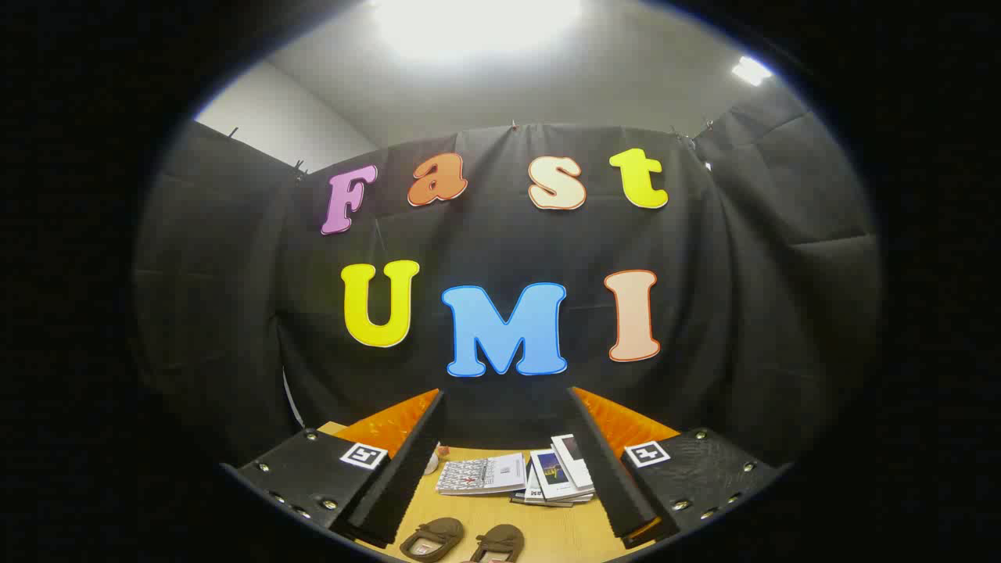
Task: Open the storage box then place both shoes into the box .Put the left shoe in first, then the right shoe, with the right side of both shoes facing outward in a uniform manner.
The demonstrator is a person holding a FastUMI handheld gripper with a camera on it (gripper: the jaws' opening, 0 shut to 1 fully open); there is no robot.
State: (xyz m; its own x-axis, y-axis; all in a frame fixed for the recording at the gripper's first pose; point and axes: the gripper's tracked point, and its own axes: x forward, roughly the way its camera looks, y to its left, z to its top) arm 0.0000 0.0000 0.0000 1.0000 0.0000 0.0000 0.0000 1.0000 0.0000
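Two small brown shoes lie side by side on the wooden table, low between my fingers: one shoe point(432, 539) on the left, the other shoe point(495, 544) on the right, both partly cut off below. My gripper point(507, 461) is held high above the table, open wide, with nothing between its black foam pads point(407, 477). The left finger and the right finger point(606, 469) frame the shoes from either side without touching them. I cannot make out a storage box.
Beyond the shoes, several booklets and magazines point(516, 475) lie spread at the far side of the table point(547, 532) against the black cloth wall. A small white object point(431, 464) sits by the left finger.
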